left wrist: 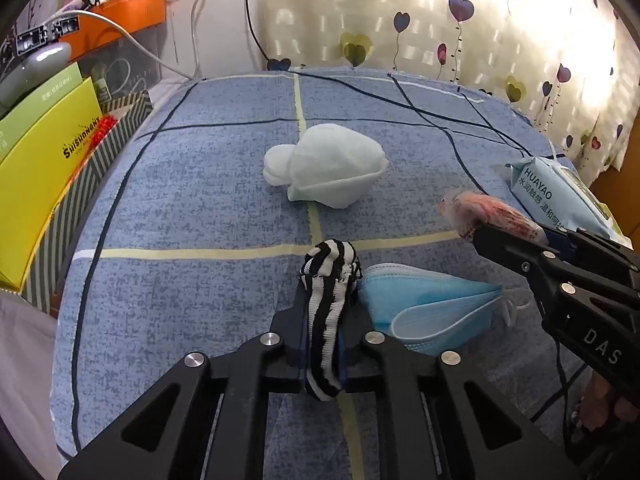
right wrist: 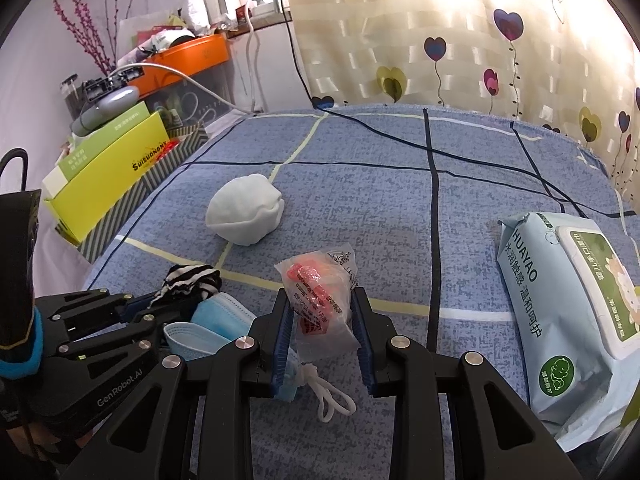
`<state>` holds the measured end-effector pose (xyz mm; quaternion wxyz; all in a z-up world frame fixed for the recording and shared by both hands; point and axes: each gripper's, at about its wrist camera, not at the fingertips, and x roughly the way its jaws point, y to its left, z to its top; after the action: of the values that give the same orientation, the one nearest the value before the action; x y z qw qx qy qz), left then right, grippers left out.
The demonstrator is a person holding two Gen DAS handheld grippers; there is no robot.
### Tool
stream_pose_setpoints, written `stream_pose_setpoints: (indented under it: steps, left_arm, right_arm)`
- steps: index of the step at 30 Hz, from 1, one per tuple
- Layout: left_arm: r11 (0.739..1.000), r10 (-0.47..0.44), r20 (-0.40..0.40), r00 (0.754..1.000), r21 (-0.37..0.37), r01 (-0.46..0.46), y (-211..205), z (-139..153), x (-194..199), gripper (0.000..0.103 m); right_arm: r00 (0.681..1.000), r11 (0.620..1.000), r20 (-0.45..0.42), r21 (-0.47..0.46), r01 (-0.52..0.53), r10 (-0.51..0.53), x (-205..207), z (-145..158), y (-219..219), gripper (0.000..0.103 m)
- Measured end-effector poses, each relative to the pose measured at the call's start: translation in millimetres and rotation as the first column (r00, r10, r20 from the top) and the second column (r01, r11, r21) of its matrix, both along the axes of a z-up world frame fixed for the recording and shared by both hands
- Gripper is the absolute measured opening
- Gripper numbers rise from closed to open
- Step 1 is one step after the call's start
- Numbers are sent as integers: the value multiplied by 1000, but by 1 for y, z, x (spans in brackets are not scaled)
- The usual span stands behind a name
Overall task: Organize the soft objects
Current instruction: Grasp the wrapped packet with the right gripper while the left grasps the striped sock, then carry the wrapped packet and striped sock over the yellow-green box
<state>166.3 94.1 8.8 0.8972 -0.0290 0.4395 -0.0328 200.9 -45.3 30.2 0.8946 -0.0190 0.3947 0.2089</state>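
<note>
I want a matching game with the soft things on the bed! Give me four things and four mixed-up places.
Things:
1. striped sock
2. clear packet with red inside
3. white bundle
4. wet wipes pack

Places:
A. alone in the middle of the blue bedspread
B. between the fingers of the left gripper
C. lying at the right side of the bed
D. between the fingers of the right gripper

Pairs: 1-B, 2-D, 3-A, 4-C

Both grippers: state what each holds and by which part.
Left gripper grips the striped sock at its lower middle. Right gripper holds the clear red-printed packet by its sides.
</note>
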Motion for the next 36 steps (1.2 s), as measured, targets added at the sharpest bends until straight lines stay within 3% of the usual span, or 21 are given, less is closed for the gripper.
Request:
stream_pose_setpoints:
  steps: [14, 24, 36]
  left_arm:
    - [1000, -8, 82, 997, -5, 8, -11, 40, -23, 10]
    - [995, -94, 155, 983, -11, 97, -51, 73, -40, 10]
    - [978, -201, 184, 962, -23, 208, -103, 91, -47, 10]
  right_arm:
    - [999, 1000, 48, 10, 13, -14, -20, 23, -15, 28]
    - [992, 998, 107, 18, 63, -65, -46, 49, -50, 28]
    - [975, 988, 163, 4, 154, -152, -76, 70, -103, 28]
